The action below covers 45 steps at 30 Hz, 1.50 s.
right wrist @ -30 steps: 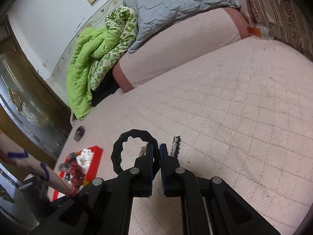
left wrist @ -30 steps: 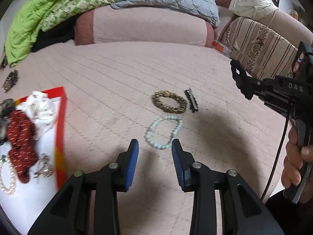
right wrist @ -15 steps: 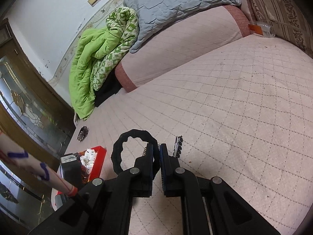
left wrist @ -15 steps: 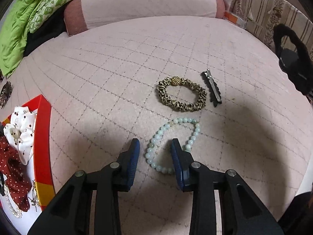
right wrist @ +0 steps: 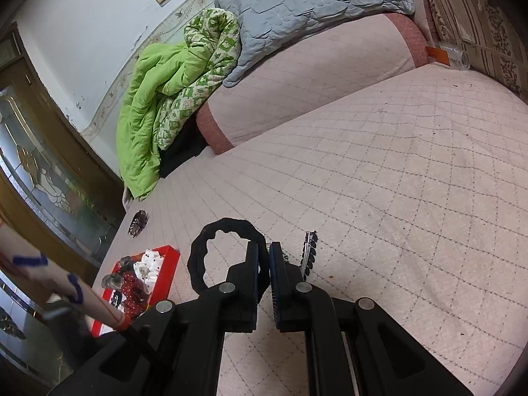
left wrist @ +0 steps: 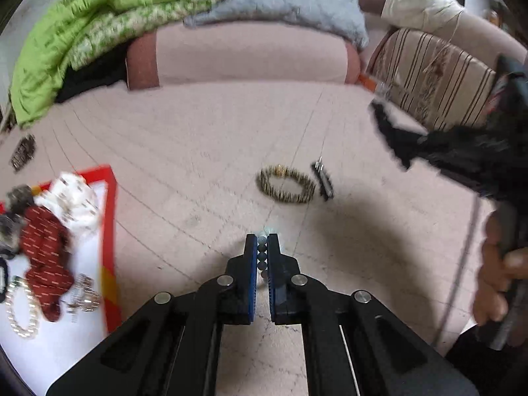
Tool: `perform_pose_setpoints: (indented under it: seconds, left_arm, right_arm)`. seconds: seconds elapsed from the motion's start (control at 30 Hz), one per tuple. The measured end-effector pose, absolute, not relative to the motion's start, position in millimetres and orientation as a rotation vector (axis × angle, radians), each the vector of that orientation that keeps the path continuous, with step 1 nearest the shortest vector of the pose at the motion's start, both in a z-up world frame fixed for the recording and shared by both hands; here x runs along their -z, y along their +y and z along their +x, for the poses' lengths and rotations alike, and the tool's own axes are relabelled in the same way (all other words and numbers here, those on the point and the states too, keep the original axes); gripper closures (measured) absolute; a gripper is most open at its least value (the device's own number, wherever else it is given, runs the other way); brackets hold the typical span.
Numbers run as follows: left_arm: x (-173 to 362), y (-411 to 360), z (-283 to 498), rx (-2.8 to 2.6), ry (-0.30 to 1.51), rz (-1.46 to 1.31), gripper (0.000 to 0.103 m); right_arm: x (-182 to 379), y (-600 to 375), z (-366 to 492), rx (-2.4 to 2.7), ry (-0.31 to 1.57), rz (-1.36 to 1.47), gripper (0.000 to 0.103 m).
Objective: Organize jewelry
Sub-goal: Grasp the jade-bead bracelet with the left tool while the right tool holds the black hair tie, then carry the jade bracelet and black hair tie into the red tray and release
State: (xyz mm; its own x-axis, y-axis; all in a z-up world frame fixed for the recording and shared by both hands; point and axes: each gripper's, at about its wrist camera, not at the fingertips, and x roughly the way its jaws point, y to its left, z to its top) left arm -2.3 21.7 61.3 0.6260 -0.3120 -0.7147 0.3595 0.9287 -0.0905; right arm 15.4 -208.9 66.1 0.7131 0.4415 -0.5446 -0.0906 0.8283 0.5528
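My left gripper (left wrist: pixel 262 242) is shut on the pale green bead bracelet (left wrist: pixel 262 257), lifted a little above the pink quilt; most of the bracelet is hidden between the pads. A gold-brown scrunchie (left wrist: pixel 286 184) and a black hair clip (left wrist: pixel 322 181) lie beyond it. The red-rimmed tray (left wrist: pixel 110 217) at the left holds a red dotted bow, a white bow and a pearl bracelet (left wrist: pixel 21 310). My right gripper (right wrist: pixel 263 247) is shut on a black scrunchie (right wrist: pixel 211 254), held above the bed; it also shows in the left wrist view (left wrist: pixel 396 138). The tray (right wrist: pixel 171 264) and clip (right wrist: pixel 308 254) show below it.
A dark brooch (left wrist: pixel 23 151) lies on the quilt left of the tray. A pink bolster (left wrist: pixel 241 56), green blanket (left wrist: pixel 82 23) and grey pillow are at the back. A striped cushion (left wrist: pixel 439 79) stands at the right. A wooden glass door (right wrist: pixel 43 181) is at the left.
My left gripper went down over the bead bracelet, shut on it and lifted it off the quilt. The right gripper stayed shut on the black scrunchie and barely moved.
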Motion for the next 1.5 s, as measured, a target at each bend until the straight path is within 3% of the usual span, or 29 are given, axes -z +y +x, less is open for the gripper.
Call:
perform_pose_setpoints:
  seconds: [0.43, 0.97, 1.5]
  left_arm:
    - [-108, 81, -36, 0.300, 0.684, -0.013, 0.098]
    - [-106, 197, -59, 0.088, 0.676, -0.123, 0.098]
    - [-88, 261, -74, -0.021, 0.727, -0.195, 0.098]
  right_arm:
    - [-68, -178, 19, -0.330, 0.730, 0.441, 0.095]
    - [-77, -90, 12, -0.492, 0.725, 0.279, 0.095]
    - [-72, 38, -18, -0.728, 0.761, 0.096, 0.095]
